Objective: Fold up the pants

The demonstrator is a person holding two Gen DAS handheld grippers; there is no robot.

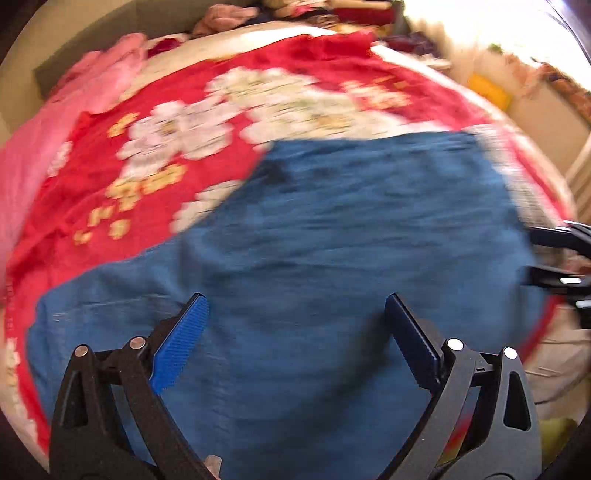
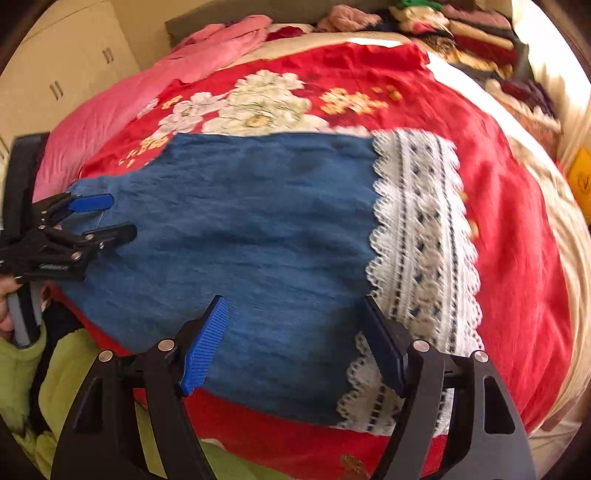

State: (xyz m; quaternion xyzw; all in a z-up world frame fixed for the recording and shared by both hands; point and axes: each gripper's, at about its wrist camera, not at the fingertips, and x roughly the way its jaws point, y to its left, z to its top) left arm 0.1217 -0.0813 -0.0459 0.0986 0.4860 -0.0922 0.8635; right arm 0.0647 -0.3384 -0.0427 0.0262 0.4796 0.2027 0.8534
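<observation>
The pants (image 2: 251,221) lie flat on the bed, on a red flowered sheet (image 2: 509,206), already doubled into a compact blue block, lace cuffs (image 2: 424,236) stacked at one end; that flat spread is what lets a clean fold line be laid across them, so I judge the fold part done, with another halving to come. The left gripper (image 2: 110,218) hangs at the end opposite the lace, jaws wide and nothing between them, placed as if to take that edge and carry it over toward the cuffs. The right gripper (image 2: 295,339) hovers over the near edge beside the lace, jaws apart, no cloth pinched; it sits where it could pin or lift the cuff end. In the left wrist view the left gripper (image 1: 295,317) looks down onto bare blue cloth, blurred. A pink blanket (image 2: 110,110) lies bunched beyond the sheet; folded clothes (image 2: 472,33) are piled at the far side, out of the way.
</observation>
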